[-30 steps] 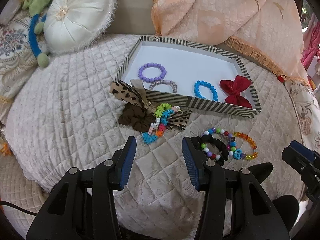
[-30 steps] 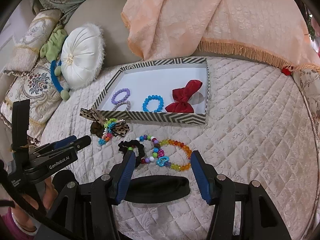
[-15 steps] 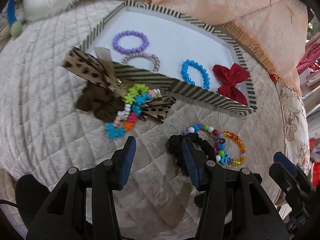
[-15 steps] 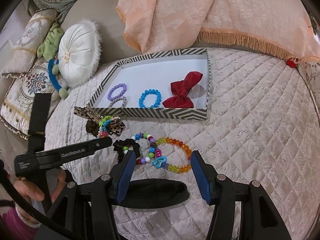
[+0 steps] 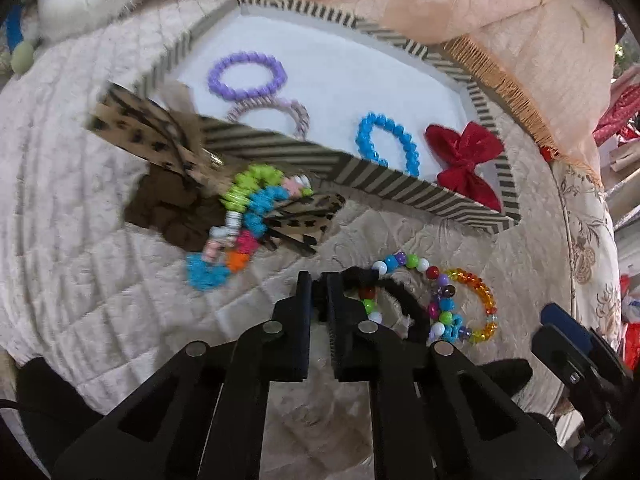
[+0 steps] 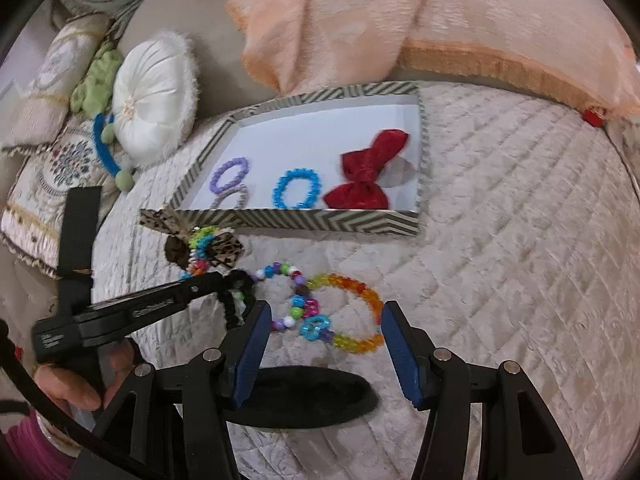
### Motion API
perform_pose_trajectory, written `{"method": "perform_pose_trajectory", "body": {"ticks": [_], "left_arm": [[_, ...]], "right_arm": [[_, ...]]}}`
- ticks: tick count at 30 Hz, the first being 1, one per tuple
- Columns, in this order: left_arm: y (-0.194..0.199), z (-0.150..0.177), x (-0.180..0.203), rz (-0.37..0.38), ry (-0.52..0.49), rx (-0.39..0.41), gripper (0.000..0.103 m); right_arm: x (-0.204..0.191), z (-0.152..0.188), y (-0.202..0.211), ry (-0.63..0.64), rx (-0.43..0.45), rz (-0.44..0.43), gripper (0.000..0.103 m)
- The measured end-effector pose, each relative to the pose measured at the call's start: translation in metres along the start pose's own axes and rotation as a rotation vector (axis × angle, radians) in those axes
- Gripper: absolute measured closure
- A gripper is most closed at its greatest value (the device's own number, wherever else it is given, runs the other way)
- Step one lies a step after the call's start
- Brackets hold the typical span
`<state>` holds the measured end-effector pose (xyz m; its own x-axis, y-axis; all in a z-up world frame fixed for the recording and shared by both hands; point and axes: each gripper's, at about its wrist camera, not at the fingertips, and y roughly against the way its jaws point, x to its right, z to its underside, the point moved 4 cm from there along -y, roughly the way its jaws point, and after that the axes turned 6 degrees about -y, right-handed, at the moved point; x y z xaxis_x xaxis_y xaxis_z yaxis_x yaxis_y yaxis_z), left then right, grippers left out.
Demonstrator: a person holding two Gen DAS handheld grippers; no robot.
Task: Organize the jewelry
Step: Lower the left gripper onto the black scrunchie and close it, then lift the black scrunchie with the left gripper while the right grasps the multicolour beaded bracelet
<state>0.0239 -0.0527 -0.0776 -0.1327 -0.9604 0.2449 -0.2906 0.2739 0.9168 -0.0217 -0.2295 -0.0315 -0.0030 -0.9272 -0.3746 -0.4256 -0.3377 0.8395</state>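
My left gripper (image 5: 318, 280) is shut on the near-left edge of the black scrunchie (image 5: 404, 300), which lies on the quilt; the right wrist view shows the same grip on the scrunchie (image 6: 236, 308) from the side. A multicolour bead bracelet (image 5: 404, 260) and an orange bead bracelet (image 5: 480, 304) lie against the scrunchie. My right gripper (image 6: 326, 308) hangs open over these bracelets with nothing between its fingers. The striped tray (image 6: 320, 222) holds a purple bracelet (image 6: 229, 174), a lilac one (image 5: 296, 110), a blue one (image 6: 297, 188) and a red bow (image 6: 366, 184).
A leopard bow (image 5: 152, 128), a brown scrunchie (image 5: 168, 208) and a bright bead bracelet (image 5: 248, 204) are piled at the tray's near-left corner. A white round cushion (image 6: 154, 96) and a peach fringed throw (image 6: 400, 20) lie behind the tray. A hand (image 6: 76, 384) holds the left gripper.
The left gripper came down and forward to the black scrunchie, and its jaws went from wide open to shut on it. The right gripper drifted slightly lower and stayed open.
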Motion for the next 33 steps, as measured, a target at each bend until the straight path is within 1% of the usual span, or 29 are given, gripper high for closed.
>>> {"method": "perform_pose_trajectory", "body": {"ticks": [3,5,7,9,11,12,13,14,15,17,19,22,23,24,25,27,30,33], "left_arm": [[0.019,0.003,-0.012,-0.010,0.005,0.032,0.097],[0.027,0.004,-0.019,-0.020,0.003,0.045,0.097],[0.031,0.005,-0.025,-0.026,0.004,0.049,0.097],[0.031,0.005,-0.027,-0.019,0.008,0.044,0.097],[0.026,0.005,-0.025,0.013,0.031,0.023,0.096],[0.022,0.006,-0.023,0.033,0.031,0.008,0.090],[0.020,0.006,-0.020,0.037,0.026,0.001,0.084],[0.017,0.006,-0.016,0.038,0.021,-0.006,0.068],[0.013,0.005,-0.012,0.047,0.022,-0.009,0.062],[0.007,0.003,-0.006,0.066,0.033,-0.013,0.061],[-0.002,-0.001,-0.002,0.059,0.047,-0.021,0.061],[-0.016,-0.002,0.000,0.041,0.058,-0.050,0.063],[-0.019,-0.001,0.001,0.027,0.049,-0.048,0.070],[-0.019,-0.001,0.003,0.006,0.031,-0.036,0.088],[-0.020,-0.001,0.003,-0.004,0.020,-0.037,0.091],[-0.019,0.000,0.000,0.002,0.021,-0.039,0.096],[-0.006,0.003,-0.006,0.000,0.008,-0.022,0.098],[0.011,0.006,-0.015,0.002,0.002,0.004,0.098]], "right_arm": [[-0.012,-0.003,-0.012,0.066,-0.017,-0.006,0.048],[-0.020,-0.005,-0.023,0.119,-0.036,-0.003,0.054],[-0.026,-0.010,-0.037,0.167,-0.061,0.027,0.055],[-0.026,-0.017,-0.043,0.187,-0.065,0.064,0.055],[-0.023,-0.022,-0.043,0.173,-0.062,0.060,0.055],[-0.021,-0.023,-0.042,0.158,-0.060,0.053,0.055],[-0.019,-0.024,-0.042,0.149,-0.060,0.049,0.055],[-0.018,-0.023,-0.041,0.142,-0.061,0.049,0.055],[-0.017,-0.022,-0.040,0.138,-0.063,0.046,0.055],[-0.014,-0.020,-0.039,0.135,-0.069,0.046,0.055],[-0.011,-0.018,-0.036,0.130,-0.070,0.048,0.055],[-0.009,-0.018,-0.032,0.120,-0.067,0.043,0.055],[-0.009,-0.019,-0.030,0.117,-0.064,0.042,0.055],[-0.009,-0.019,-0.030,0.114,-0.063,0.040,0.055],[-0.009,-0.019,-0.029,0.113,-0.062,0.036,0.055],[-0.012,-0.020,-0.030,0.117,-0.066,0.032,0.055],[-0.021,-0.021,-0.035,0.155,-0.075,0.018,0.055],[-0.032,-0.019,-0.047,0.232,-0.105,0.041,0.055]]}}
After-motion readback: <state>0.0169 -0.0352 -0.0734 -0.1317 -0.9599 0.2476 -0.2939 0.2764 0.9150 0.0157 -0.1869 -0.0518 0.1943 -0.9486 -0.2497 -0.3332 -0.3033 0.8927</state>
